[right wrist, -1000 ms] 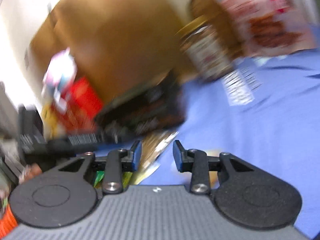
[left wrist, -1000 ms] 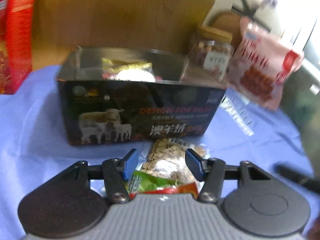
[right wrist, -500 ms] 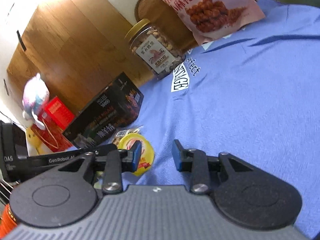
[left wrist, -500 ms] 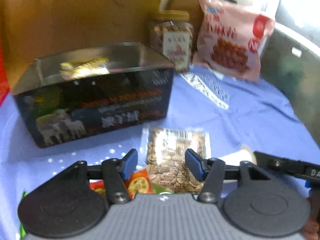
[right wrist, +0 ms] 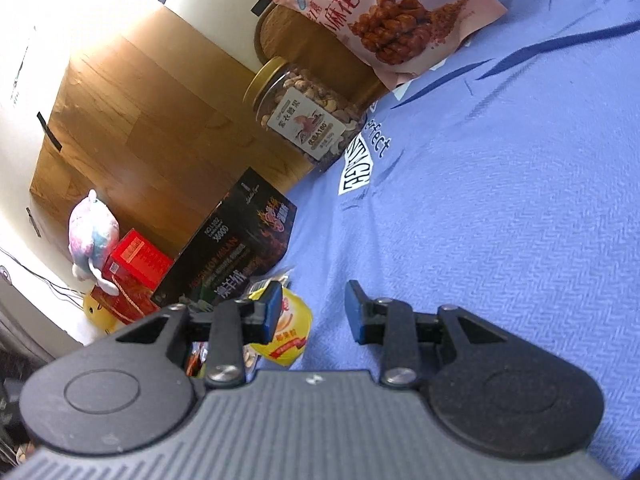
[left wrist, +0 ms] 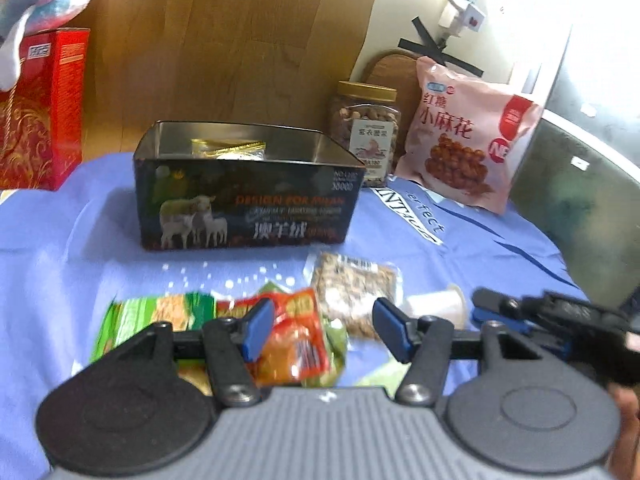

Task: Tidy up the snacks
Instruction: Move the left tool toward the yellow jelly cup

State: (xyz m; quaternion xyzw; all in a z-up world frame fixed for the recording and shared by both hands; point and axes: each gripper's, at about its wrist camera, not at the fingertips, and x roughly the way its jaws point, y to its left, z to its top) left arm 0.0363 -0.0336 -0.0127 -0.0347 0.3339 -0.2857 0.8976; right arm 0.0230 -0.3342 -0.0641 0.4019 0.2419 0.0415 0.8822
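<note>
Here both hand-held grippers stand part-open and empty over a heap of small snacks on a desk (left wrist: 60,248) draped in ribbed blue cloth. The left hand-held gripper (left wrist: 322,330) hovers with its blue pads either side of, but apparently above, a glossy red-orange packet (left wrist: 298,344); nothing is pressed between them. The right hand-held gripper (right wrist: 314,312) hangs low over bare cloth, with a yellow-lidded cup (right wrist: 290,338) just beside its left pad, not between the two. The step in hand appears to be selecting the next snack for the tin (left wrist: 246,200), a dark rectangular metal box printed with sheep, open-topped, standing just beyond the heap and already holding a gold-foil packet (left wrist: 228,148). The likely next move calls for lowering the left pads around the red-orange packet and closing on its crinkly, yielding film, which may slip or drag its neighbours. Beside it lie a green striped packet (left wrist: 160,312) and a clear flat pack of nut brittle (left wrist: 352,288). Behind the tin stand a clear jar (left wrist: 366,132) of nuts with a gold lid and a soft pink bag (left wrist: 468,136); whether these belong in the tin cannot be told.
</note>
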